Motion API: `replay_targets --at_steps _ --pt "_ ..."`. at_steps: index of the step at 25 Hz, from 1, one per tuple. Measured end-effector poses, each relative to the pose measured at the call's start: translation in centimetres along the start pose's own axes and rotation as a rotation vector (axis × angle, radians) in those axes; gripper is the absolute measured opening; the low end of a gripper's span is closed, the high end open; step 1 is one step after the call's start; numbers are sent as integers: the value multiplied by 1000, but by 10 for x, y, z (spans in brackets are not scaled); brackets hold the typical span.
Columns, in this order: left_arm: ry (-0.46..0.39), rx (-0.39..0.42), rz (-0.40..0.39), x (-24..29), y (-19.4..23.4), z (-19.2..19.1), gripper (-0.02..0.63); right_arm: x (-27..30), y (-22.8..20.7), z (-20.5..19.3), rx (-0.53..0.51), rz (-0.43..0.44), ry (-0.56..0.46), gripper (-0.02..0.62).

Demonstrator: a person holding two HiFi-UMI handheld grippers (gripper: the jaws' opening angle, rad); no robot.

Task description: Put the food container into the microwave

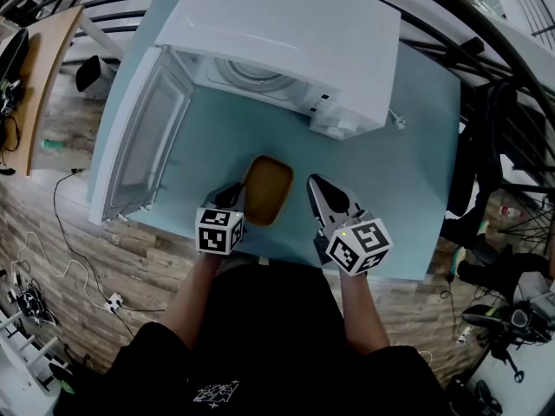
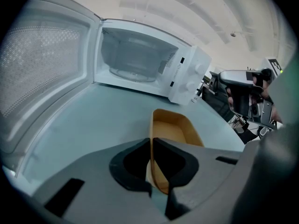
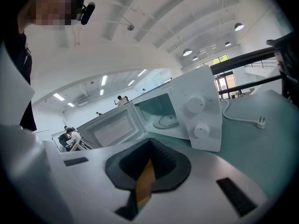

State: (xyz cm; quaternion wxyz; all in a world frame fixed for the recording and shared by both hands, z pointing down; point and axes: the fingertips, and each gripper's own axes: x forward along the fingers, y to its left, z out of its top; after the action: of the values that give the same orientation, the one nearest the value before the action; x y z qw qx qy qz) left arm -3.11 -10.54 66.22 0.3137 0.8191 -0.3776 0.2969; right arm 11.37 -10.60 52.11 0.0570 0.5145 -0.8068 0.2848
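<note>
A tan, empty food container (image 1: 267, 189) lies on the pale blue table (image 1: 408, 146) near its front edge. Behind it stands the white microwave (image 1: 286, 33), its door (image 1: 143, 137) swung wide open to the left and its cavity with the glass plate (image 2: 128, 71) empty. My left gripper (image 1: 236, 196) is at the container's left side. In the left gripper view the container's (image 2: 175, 129) thin left wall runs between the two jaws, which pinch it (image 2: 152, 146). My right gripper (image 1: 319, 189) hovers just right of the container, apart from it, its jaws (image 3: 149, 141) together with nothing held.
A white cable with a plug (image 1: 397, 121) lies on the table right of the microwave. The open door stretches toward the front left edge. Beyond the table are wooden floor with cables (image 1: 52, 258), and black stands (image 1: 512, 189) at the right. People stand far off (image 3: 122, 99).
</note>
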Motion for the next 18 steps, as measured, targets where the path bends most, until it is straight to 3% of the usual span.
replay_targets --at_steps 18 --pt "-44 -7 0 -10 4 31 28 4 3 8 -4 14 -15 6"
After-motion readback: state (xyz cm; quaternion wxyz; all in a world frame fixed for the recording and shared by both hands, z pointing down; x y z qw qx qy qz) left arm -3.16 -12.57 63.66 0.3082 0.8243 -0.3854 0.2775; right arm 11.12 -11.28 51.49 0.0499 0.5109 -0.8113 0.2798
